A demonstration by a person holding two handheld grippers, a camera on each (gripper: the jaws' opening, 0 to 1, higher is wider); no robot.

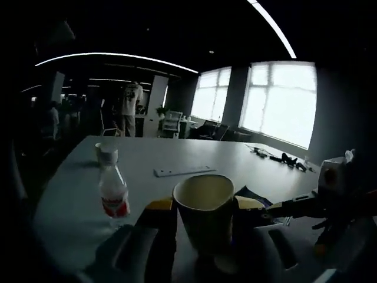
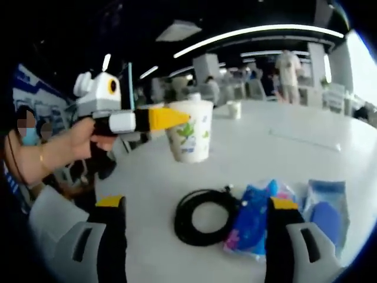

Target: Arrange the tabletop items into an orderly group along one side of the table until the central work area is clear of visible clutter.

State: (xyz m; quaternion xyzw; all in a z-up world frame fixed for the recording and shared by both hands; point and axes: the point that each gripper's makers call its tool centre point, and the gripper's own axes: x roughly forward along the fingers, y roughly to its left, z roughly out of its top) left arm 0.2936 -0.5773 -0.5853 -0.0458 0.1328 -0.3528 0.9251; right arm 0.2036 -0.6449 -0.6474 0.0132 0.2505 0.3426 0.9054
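My left gripper (image 1: 204,205) is shut on a white paper cup (image 1: 203,212) with a green leaf print, yellow fingertips on either side of it. The right gripper view shows this cup (image 2: 191,138) held above the white table (image 2: 247,159) by the left gripper (image 2: 171,118), in a person's hand. My right gripper (image 2: 197,203) is open, low over a coiled black cable (image 2: 206,215) and a blue packet (image 2: 253,221). A second blue packet (image 2: 327,206) lies right of it. The right gripper (image 1: 288,206) comes in from the right of the left gripper view.
A water bottle (image 1: 113,191) with a red label stands left of the cup. A small cup (image 1: 106,152), a flat strip (image 1: 184,171), a tissue box (image 1: 333,174) and dark cables (image 1: 283,158) are spread over the table. People stand far behind.
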